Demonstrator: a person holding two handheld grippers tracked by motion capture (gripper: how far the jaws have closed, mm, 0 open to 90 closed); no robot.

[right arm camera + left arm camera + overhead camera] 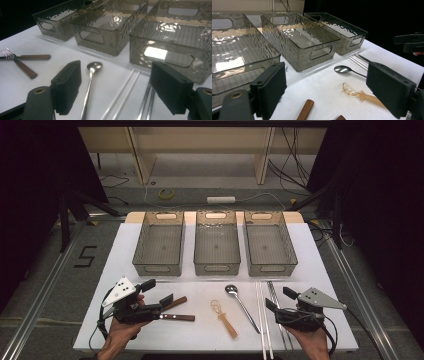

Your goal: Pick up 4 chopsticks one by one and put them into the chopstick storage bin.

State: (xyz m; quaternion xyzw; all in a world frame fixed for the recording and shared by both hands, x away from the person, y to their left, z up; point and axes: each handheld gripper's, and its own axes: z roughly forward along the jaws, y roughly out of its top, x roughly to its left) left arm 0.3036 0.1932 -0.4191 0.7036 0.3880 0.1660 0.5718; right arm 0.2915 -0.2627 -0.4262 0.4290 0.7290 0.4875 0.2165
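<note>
**me:** Black pads on both sides, nothing between them. My left gripper (159,292) hangs jaws wide over the near-left of the white worktop (125,250), right above the two wood-handled forks (176,310), not touching them. My right gripper (279,301) is just as wide apart, hovering by the metal chopsticks (275,295), with the white chopsticks (125,92) just beside those.

**other:** So nothing picked up yet?

**me:** Nope. Going outward: metal spoon (240,305) in the middle, the clear amber spoon (359,93) between it and the forks, then three smoky see-through bins (216,245) in a row at the far side, all empty as far as I can see.

**other:** Looks like a sort-the-cutlery job then.

**me:** That's my read too, and I'd say I'm at the very start: lining up for a first grab. Left side seems closest to a fork handle.

**other:** What's the tricky bit?

**me:** The forks cross at the tines, so I'd want to drop lower, straddle one wooden handle only, then squeeze. Flat stuff on a flat worktop, so the pads probably need to get right down to the surface.
</note>
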